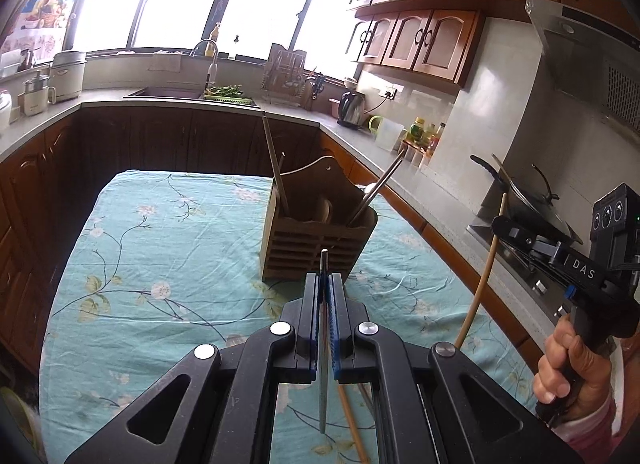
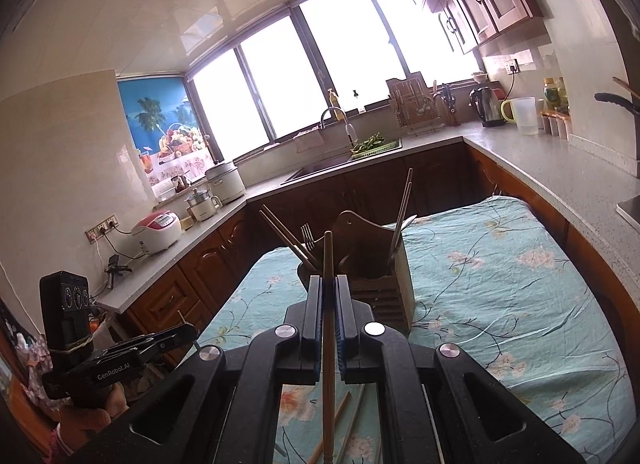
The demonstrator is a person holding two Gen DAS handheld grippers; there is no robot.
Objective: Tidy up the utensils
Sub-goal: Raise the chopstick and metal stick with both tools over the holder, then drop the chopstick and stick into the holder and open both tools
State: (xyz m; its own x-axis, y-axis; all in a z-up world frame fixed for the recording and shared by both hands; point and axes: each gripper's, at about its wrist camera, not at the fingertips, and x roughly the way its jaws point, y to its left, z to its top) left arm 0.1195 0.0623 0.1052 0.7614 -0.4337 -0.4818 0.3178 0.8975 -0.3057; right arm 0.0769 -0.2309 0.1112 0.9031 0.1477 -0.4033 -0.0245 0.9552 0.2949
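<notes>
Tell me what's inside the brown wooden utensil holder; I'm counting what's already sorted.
The brown wooden utensil holder has wooden chopsticks leaning left, a metal fork, grey metal chopsticks leaning right, and a pale spoon. Its walls hide their lower ends and anything shorter.

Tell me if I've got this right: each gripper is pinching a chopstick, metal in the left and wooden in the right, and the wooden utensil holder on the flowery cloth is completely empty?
Nearly. The wooden utensil holder is not empty: the right wrist view shows chopsticks and a fork standing in it. The rest holds: the left gripper pinches a metal chopstick, the right gripper a wooden chopstick, and the holder sits on the flowery cloth.
</notes>
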